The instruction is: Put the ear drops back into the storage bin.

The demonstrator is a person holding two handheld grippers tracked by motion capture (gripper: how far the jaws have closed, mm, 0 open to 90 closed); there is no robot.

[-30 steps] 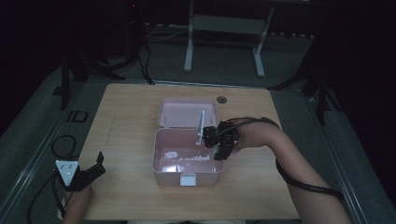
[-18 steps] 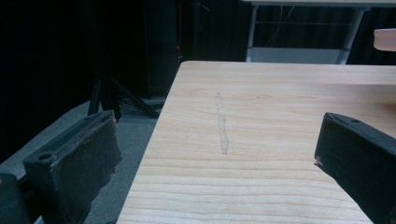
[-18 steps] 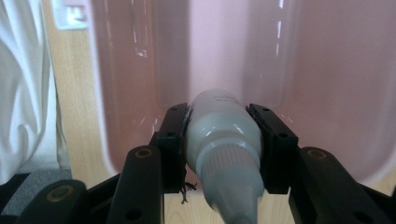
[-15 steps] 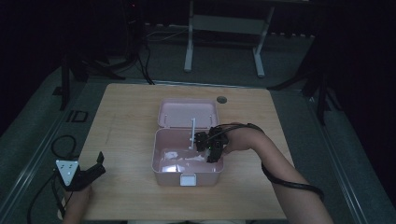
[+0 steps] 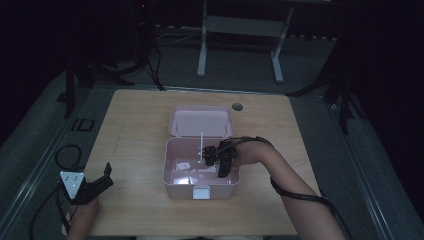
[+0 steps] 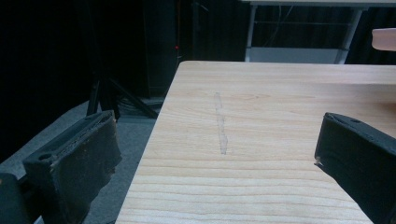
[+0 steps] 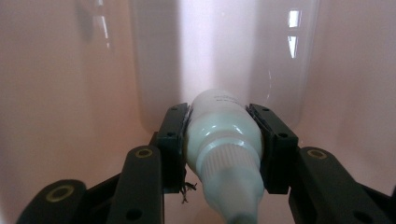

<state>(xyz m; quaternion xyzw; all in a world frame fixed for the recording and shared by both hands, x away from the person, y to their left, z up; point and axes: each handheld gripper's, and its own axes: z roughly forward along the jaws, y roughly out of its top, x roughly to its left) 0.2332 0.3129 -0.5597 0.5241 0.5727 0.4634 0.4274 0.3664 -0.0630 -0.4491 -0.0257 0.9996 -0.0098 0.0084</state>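
Note:
A pink plastic box (image 5: 171, 179) stands open in the middle of the wooden table (image 5: 135, 125), its lid (image 5: 201, 121) leaning back behind it. My right gripper (image 5: 214, 159) is down inside the box, toward its right side. In the right gripper view it (image 7: 225, 122) is shut on a small white bottle (image 7: 223, 140) with a ribbed cap, and the box's pink wall (image 7: 56, 93) is close ahead. A thin white stem (image 5: 201, 144) sticks up from the bottle. My left gripper (image 5: 102, 179) rests at the table's front left corner, open (image 6: 215, 140) with nothing between its fingers.
A round cable hole (image 5: 237, 107) lies behind the box at the table's far edge. A faint scuff (image 6: 221, 123) marks the wood ahead of the left gripper. A cable (image 5: 65, 155) loops off the table's left edge. A desk frame (image 5: 202, 45) stands beyond.
My right gripper has moved left and down into the box with the white bottle in it. The left gripper has not moved.

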